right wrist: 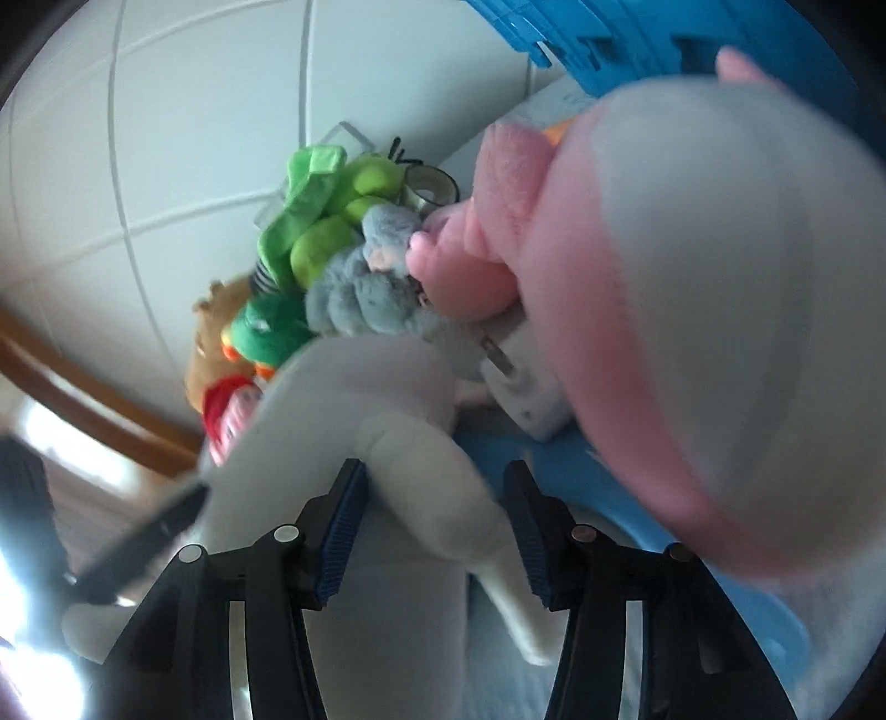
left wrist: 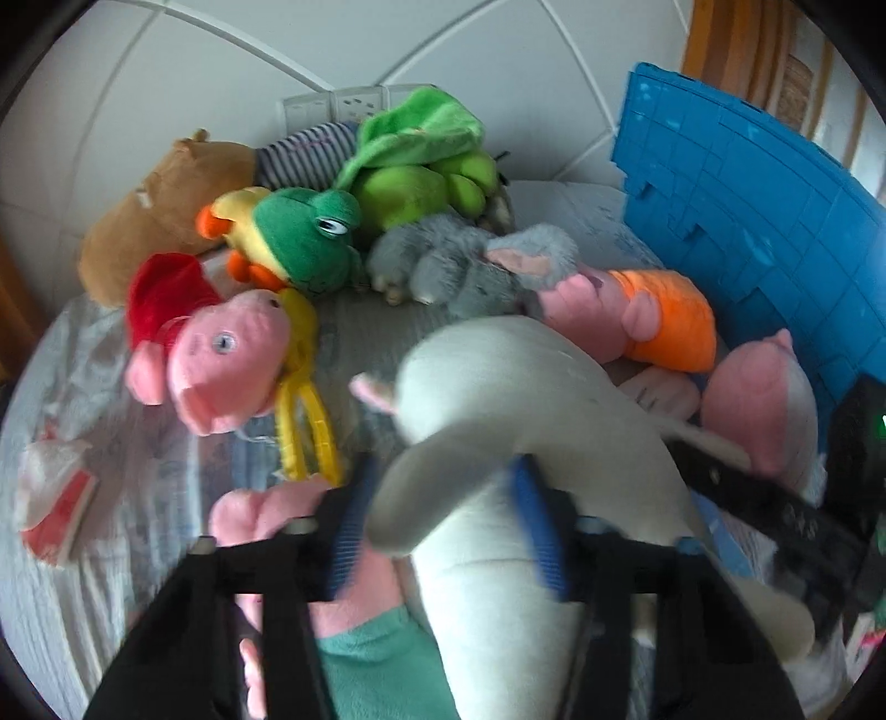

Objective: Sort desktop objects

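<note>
White tiled wall (left wrist: 166,111) with pale grout lines behind. Wooden trim (right wrist: 83,399) along lower left, wood panel (left wrist: 736,44) top right. Bright glare bottom left, right wrist view.

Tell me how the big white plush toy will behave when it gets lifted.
The white plush toy probably sags: its limb bends between the left gripper pads. Likely light for its bulk, being stuffed fabric. The right gripper straddles another limb, so slipping seems unlikely.

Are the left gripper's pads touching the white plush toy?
Touching. In the left wrist view, the left gripper has both blue pads pressed against the white plush toy, pinching its limb.
</note>
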`<state>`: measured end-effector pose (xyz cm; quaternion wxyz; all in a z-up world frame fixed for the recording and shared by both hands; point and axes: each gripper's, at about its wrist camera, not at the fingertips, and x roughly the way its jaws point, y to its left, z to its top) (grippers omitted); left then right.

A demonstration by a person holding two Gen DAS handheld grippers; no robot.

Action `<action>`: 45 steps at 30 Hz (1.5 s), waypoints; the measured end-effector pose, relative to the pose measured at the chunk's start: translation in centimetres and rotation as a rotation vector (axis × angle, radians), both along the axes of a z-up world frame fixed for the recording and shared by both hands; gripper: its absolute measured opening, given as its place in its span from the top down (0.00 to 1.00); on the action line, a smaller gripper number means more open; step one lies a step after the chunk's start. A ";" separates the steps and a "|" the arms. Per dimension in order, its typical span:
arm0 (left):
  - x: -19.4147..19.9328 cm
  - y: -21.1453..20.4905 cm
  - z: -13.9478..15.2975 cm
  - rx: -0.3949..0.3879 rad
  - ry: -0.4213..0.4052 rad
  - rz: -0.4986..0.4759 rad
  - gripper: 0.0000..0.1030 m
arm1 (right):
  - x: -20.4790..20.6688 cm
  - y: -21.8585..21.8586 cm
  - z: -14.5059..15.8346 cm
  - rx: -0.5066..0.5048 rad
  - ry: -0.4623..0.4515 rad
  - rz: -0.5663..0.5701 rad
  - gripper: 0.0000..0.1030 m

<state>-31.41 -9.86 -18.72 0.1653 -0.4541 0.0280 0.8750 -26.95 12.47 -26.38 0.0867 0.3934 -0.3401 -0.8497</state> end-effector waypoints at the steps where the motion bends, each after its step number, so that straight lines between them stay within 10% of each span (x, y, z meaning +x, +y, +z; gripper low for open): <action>1: 0.0 0.0 -0.1 0.007 0.002 -0.013 0.64 | -0.4 -0.3 0.2 0.009 0.022 0.004 0.60; 34: 0.6 -2.0 -3.5 0.085 -0.025 0.006 0.69 | -2.2 -2.2 -1.0 0.041 0.025 0.122 0.55; 45: 4.9 -0.4 5.8 0.062 0.139 0.031 0.81 | -0.6 -1.4 7.7 0.100 0.177 0.192 0.66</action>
